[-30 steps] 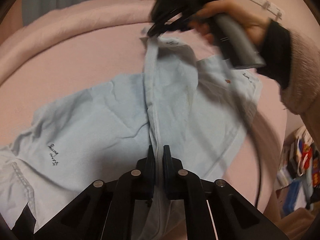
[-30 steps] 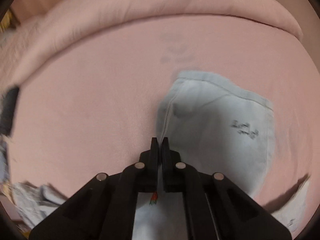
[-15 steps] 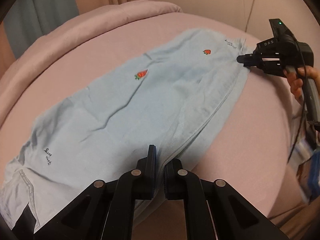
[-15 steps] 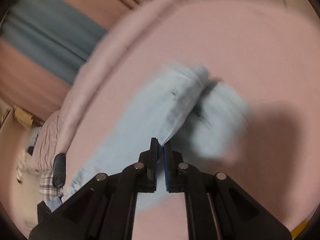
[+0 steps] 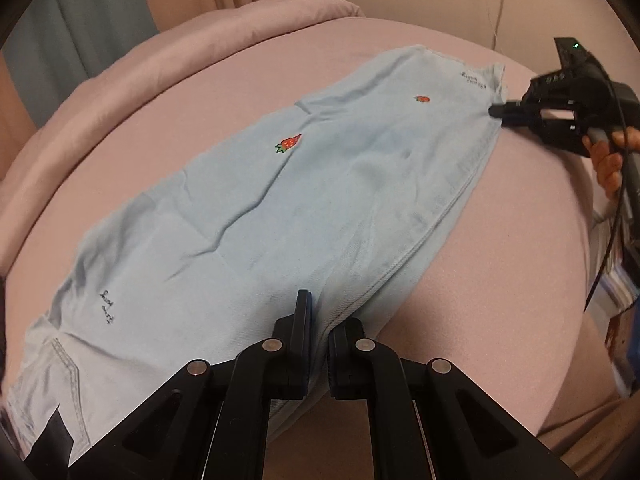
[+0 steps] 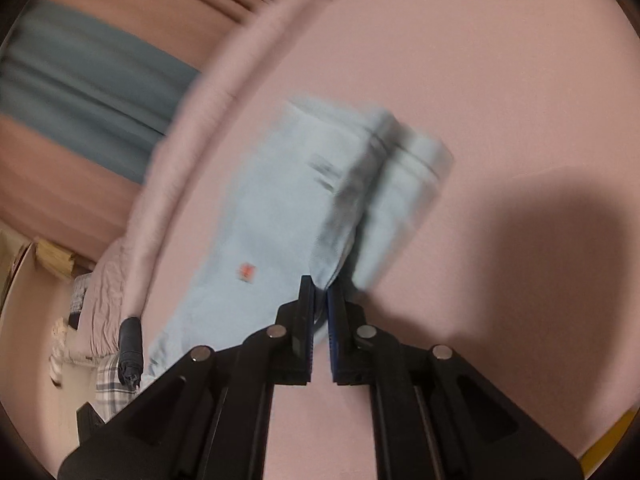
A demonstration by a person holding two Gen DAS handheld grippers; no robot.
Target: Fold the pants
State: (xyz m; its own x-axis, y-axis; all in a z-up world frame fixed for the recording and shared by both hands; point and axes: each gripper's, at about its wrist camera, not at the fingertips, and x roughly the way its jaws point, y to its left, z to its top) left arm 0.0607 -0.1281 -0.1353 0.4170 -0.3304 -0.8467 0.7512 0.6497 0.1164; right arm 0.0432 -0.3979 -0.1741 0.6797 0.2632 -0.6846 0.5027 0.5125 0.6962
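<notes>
Both grippers clamped on pants (image 5: 320,208) | left gripper (image 5: 318,340) pins crotch-side seam, right gripper (image 5: 498,111) nips hem (blurred, probably both layers) | pants flat on bed (image 5: 500,240), legs stacked, taut to square edges

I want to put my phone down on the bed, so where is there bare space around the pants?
Bare pink bed lies between the pants and the bed's near right edge, and between the pants and the rolled blanket. Crowded: the hem by the right gripper, the seam in the left gripper.
</notes>
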